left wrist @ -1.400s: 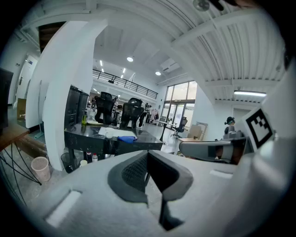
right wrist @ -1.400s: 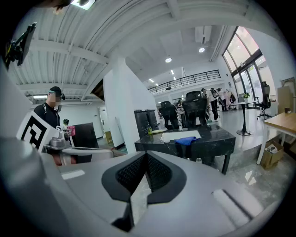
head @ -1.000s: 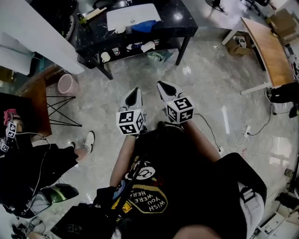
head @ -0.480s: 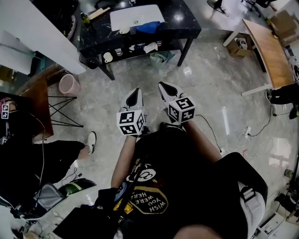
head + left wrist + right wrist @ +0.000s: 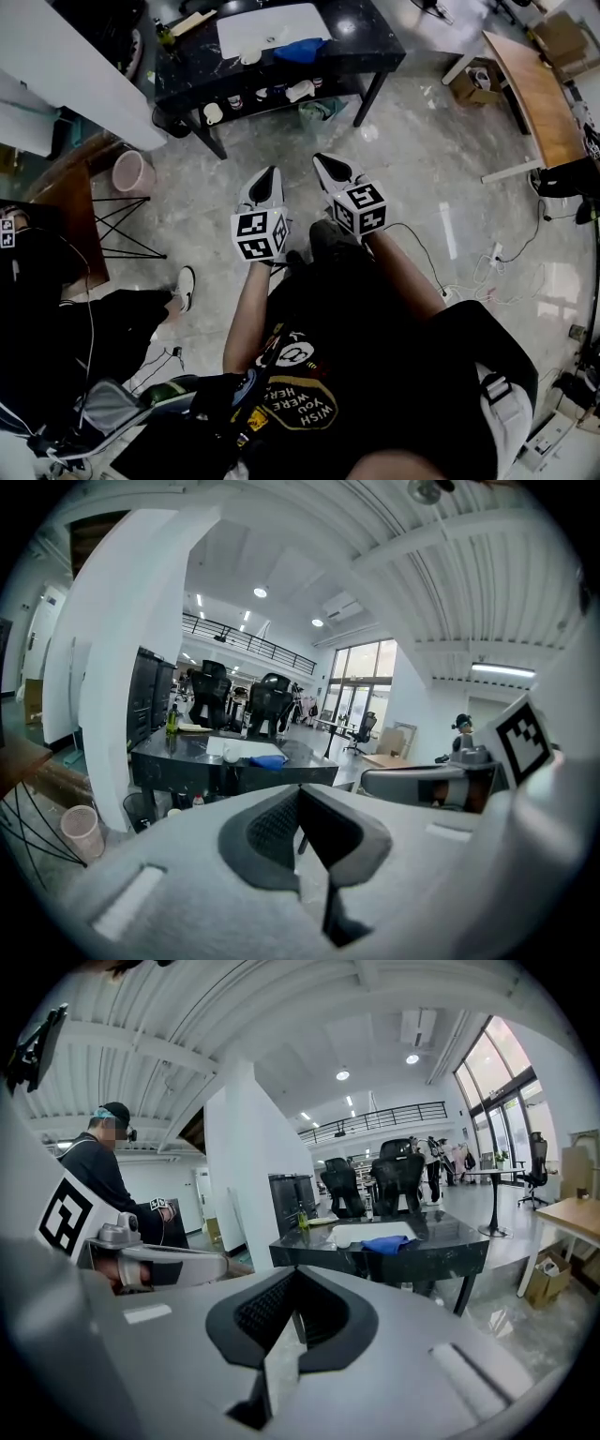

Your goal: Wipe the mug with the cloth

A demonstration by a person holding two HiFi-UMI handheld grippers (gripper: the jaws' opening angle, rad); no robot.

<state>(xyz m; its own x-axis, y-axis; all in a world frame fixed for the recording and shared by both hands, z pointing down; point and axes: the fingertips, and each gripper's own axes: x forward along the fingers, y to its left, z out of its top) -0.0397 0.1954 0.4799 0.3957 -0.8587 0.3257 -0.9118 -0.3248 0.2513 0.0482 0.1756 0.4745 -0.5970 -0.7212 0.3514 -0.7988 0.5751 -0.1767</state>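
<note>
A white mug point(image 5: 249, 58) and a blue cloth point(image 5: 300, 50) lie on a white mat on the black table point(image 5: 366, 42), far ahead at the top of the head view. Both grippers are held in the air over the floor, well short of the table. The left gripper point(image 5: 269, 175) and the right gripper point(image 5: 323, 161) are shut with nothing between their jaws. Past the shut tip of the left gripper point(image 5: 300, 789), its view shows the mug point(image 5: 232, 755) and the cloth point(image 5: 267, 761) small in the distance. The right gripper point(image 5: 295, 1271) points the same way, at the mug point(image 5: 342, 1237) and cloth point(image 5: 387, 1243).
Small cups stand on the table's lower shelf point(image 5: 281, 94). A pink bin point(image 5: 131, 172) and a wire-frame stand point(image 5: 122, 225) are at the left, where a person in black point(image 5: 84, 328) sits. A wooden table point(image 5: 539, 98) and cables point(image 5: 487, 277) are at the right.
Both grippers have edged a little forward, still shut. The seated person at the left has shifted, and the head view has drifted slightly.
</note>
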